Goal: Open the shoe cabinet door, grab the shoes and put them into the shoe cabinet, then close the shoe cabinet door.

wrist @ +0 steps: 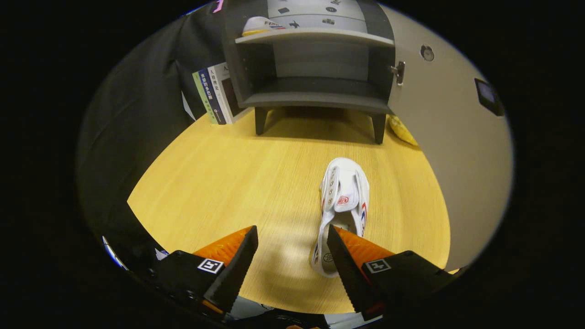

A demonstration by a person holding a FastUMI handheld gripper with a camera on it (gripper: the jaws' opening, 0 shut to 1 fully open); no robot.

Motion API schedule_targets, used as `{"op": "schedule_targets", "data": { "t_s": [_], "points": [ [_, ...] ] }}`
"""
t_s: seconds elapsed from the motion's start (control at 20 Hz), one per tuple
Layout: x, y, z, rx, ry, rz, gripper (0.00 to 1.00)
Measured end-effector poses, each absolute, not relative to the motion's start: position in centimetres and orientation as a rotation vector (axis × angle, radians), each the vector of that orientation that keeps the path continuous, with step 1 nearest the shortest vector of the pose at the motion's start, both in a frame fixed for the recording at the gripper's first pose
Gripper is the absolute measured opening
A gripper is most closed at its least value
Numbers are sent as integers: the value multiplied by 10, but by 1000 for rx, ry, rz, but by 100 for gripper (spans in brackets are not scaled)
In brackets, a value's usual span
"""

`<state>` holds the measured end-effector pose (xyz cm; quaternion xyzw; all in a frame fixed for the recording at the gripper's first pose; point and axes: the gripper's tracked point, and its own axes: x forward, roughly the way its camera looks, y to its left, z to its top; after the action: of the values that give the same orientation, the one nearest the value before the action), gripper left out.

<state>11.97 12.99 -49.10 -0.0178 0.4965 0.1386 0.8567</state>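
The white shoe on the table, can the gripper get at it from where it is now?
Probably yes. The gripper has its jaws open, and the white shoe lies on the bare wooden table with its heel end beside the right jaw. Nothing blocks it, though the gripper would need to shift right to straddle it.

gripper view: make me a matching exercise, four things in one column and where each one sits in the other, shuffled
Things:
1. shoe on the table
2. second shoe
3. books
4. cabinet door

Places:
A. standing beside the cabinet, against the black cloth
B. swung open past the cabinet's hinge side
C. on the cabinet's upper shelf
D. heel at one finger of the open claw, toe toward the cabinet

Pairs: 1-D, 2-C, 3-A, 4-B
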Motion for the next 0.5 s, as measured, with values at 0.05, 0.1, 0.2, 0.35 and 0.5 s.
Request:
{"op": "schedule_targets", "data": {
  "t_s": [0.05,0.1,0.2,0.35,0.5],
  "points": [
    [121,125,-504,-44,1082,263,96],
    [122,123,-513,-38,1108,252,96],
    [129,125,-522,-30,1118,245,97],
    [142,131,-534,-37,1113,243,96],
    [159,131,-538,-52,1071,203,96]
  ]
}}
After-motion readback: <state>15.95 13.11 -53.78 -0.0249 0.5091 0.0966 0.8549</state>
